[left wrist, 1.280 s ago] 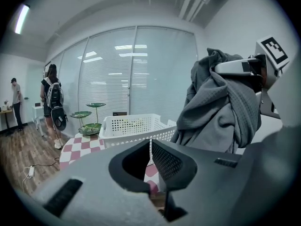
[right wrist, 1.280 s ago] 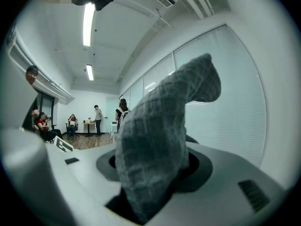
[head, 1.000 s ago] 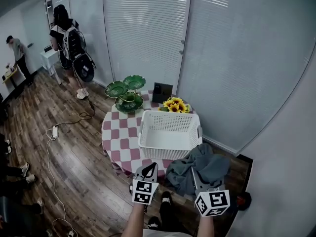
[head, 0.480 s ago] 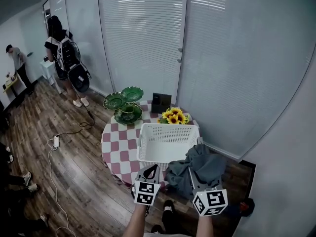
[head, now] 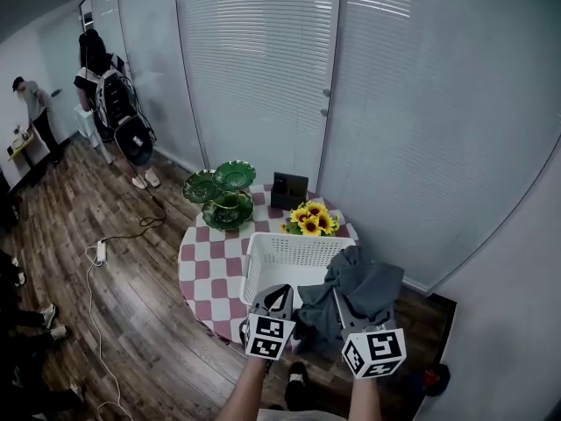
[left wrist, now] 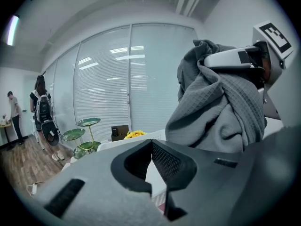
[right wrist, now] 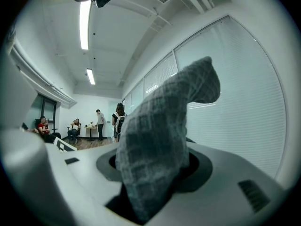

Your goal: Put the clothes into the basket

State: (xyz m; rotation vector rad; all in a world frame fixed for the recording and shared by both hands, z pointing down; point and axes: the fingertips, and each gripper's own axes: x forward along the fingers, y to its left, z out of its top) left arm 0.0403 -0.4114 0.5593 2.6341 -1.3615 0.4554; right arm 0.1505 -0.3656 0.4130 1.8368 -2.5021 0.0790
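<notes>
Grey waffle-knit cloth, a soft crumpled garment (head: 358, 289), hangs bunched from our right hand-held gripper (head: 342, 303). In the right gripper view the jaws are clamped on a thick fold that rises between them, so the grip looks sound. Our left hand-held gripper (head: 279, 296) carries nothing. Its own view shows the two jaws drawn together at the tips with only air around them, and it sits just beside the garment on the left.

The white slatted plastic basket (head: 279, 254) stands on the round tabletop covered in a red-and-white checked cloth (head: 209, 266). Beyond it are a bunch of yellow sunflowers (head: 310, 221) and a green tiered dish stand (head: 221, 193). From the head view the garment overlaps the basket's near right corner. We cannot tell whether its lower folds touch the rim or hang clear of it. The part of the basket's inside that we can see holds no clothes.

We judge the task to be partway through: the garment is lifted and brought up to the basket but not yet in it. What is left is to carry the bundle over the opening, lower it until the cloth settles inside the walls, and part the right jaws. We see no other loose clothes, so this garment may be the only piece.
</notes>
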